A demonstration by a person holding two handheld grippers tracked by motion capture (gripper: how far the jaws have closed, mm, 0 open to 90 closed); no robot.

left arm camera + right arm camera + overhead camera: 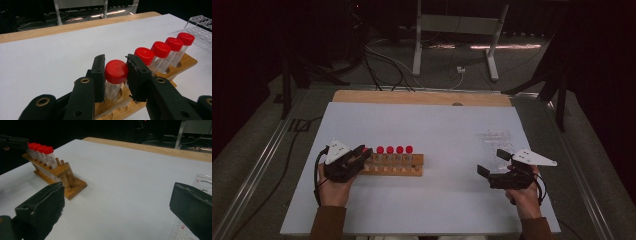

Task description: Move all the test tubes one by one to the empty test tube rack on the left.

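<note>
Pulling the red-capped tube [115, 75], clamped at its cap by the left gripper [115, 72] at the wooden rack's [182, 65] left end near the table's left edge, calls for a straight upward lift, while the right gripper [117, 207] waits wide open.

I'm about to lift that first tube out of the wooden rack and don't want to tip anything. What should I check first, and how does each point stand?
1. Left claw closed on the end tube, pads on both sides of its red cap: ok.
2. Grip centred on the cap, not skewed: ok.
3. Neighbouring tube free of the claw: not ok; the pad beside it sits right against its cap.
4. Tube upright in the wooden rack: ok.
5. Right claw open and apart from the rack: ok.
6. Clear plastic rack ready to receive, with free holes: cannot tell.
</note>
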